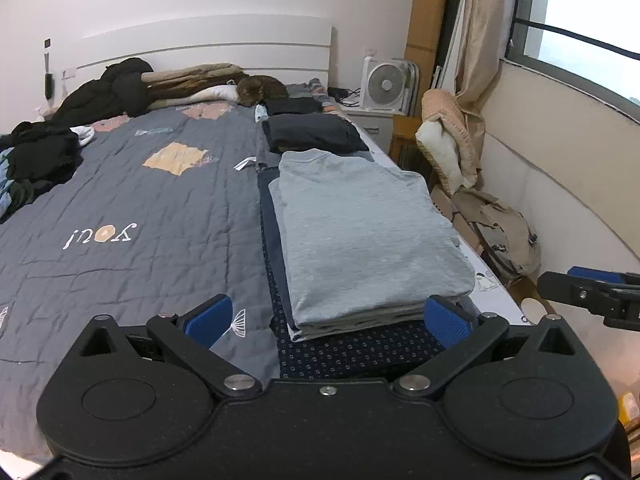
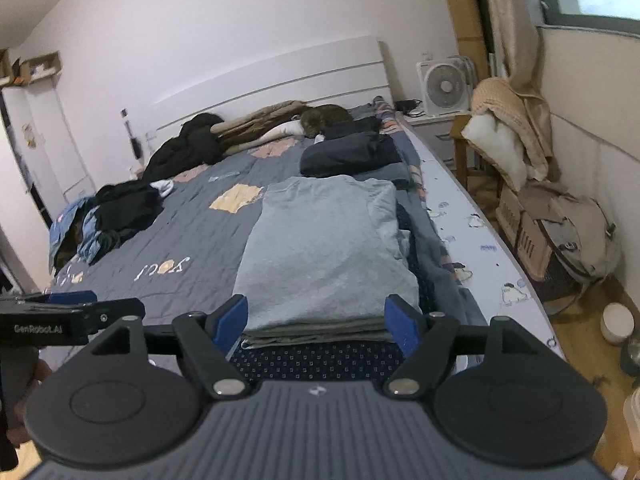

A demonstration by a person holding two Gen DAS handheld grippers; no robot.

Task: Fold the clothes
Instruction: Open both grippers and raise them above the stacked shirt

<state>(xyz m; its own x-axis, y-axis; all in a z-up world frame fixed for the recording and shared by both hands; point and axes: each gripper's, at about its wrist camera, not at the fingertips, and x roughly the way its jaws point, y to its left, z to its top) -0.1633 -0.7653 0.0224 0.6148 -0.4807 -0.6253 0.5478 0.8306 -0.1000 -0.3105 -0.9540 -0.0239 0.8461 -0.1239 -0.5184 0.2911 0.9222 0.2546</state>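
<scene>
A folded light grey shirt (image 1: 360,232) (image 2: 324,248) lies on top of a stack, over a navy dotted garment (image 1: 352,352) (image 2: 316,360), near the right side of the bed. Beyond it sits a folded dark pile (image 1: 312,132) (image 2: 352,152). My left gripper (image 1: 328,320) is open, its blue pads wide apart at the stack's near edge, holding nothing. My right gripper (image 2: 320,320) is open too, its pads either side of the stack's near end. Each gripper shows at the edge of the other's view. Unfolded dark clothes (image 1: 36,160) (image 2: 116,216) are heaped at the bed's left.
The bed (image 1: 132,208) has a grey quilt. A cat (image 1: 260,90) lies by the pillows and a black jacket (image 1: 108,88) at the headboard. To the right stand a fan (image 1: 386,84), a chair with a cushion (image 1: 444,144) and a backpack (image 1: 500,232) on the floor.
</scene>
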